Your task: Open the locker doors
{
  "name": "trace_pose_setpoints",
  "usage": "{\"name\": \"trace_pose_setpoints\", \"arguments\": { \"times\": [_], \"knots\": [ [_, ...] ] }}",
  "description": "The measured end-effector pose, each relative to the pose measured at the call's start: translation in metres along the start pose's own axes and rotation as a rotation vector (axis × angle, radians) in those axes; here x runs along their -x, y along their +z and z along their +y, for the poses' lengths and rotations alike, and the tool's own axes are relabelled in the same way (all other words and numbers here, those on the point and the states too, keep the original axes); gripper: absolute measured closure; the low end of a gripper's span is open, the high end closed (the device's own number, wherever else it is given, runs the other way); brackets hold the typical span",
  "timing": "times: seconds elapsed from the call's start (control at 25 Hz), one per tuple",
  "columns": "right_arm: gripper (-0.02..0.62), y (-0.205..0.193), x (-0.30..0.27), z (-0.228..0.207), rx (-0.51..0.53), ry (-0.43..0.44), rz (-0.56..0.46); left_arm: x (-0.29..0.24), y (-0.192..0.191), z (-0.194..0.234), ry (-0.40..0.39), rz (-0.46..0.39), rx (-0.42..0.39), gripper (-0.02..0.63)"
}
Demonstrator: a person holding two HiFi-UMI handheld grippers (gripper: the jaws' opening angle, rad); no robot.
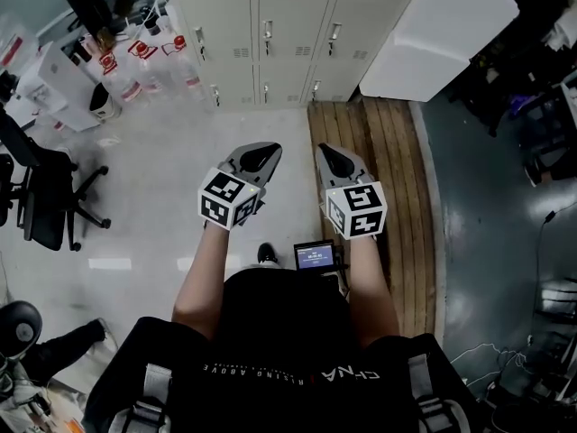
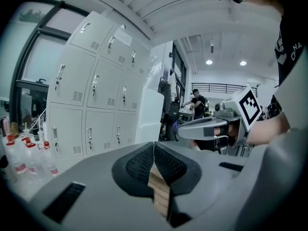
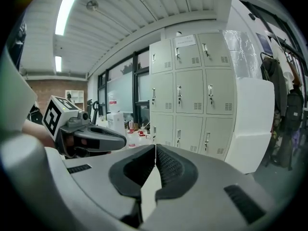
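1. Head view: the left gripper (image 1: 260, 156) and right gripper (image 1: 332, 159), grey two-jaw tools each carrying a black-and-white marker cube, are held side by side and apart, tips pointing forward. The pale grey metal lockers (image 1: 270, 34) stand well ahead of both tips, every visible door flat in its frame. A large white rectangular block (image 1: 442, 34) leans ahead and to the right of the right gripper. A strip of brown wooden planking (image 1: 383, 142) lies under and beyond the right gripper. Clear plastic bottles with red labels (image 1: 135, 61) stand ahead and to the left of the left gripper. A black swivel office chair (image 1: 41, 197) stands far to its left. A small lit screen (image 1: 315, 257) sits behind the grippers at the person's waist.
2. Left gripper view: the left gripper's two black ribbed pads (image 2: 142, 162) meet along a thin seam, so the jaws are closed, with nothing between them. The lockers rise ahead and to the left, handles upright and out of reach. The right gripper shows to the right at about the same height. A standing person (image 2: 196, 100) is visible far ahead.
3. Right gripper view: the right gripper's jaws are likewise pressed together and empty. The lockers stand ahead and slightly right, doors closed, well clear of the tips. The left gripper lies to the left.
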State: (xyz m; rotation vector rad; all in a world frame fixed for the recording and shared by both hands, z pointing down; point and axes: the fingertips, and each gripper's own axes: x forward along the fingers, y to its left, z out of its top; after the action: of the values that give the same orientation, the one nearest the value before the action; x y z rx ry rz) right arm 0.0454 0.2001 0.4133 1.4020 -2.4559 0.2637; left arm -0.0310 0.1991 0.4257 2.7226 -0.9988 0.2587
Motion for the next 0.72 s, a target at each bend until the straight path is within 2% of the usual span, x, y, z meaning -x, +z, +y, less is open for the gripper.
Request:
{"name": "trace_pose_setpoints", "arguments": {
  "times": [0.52,0.72],
  "knots": [
    [0.565,0.013,-0.091,-0.04,-0.005,0.026,0.027,-0.052,0.002,0.079,0.033,0.024,0.016,0.584],
    [0.565,0.034,-0.138,-0.07,0.013,0.061,0.015,-0.085,0.024,0.123,0.084,0.009,0.014,0.584]
  ]
}}
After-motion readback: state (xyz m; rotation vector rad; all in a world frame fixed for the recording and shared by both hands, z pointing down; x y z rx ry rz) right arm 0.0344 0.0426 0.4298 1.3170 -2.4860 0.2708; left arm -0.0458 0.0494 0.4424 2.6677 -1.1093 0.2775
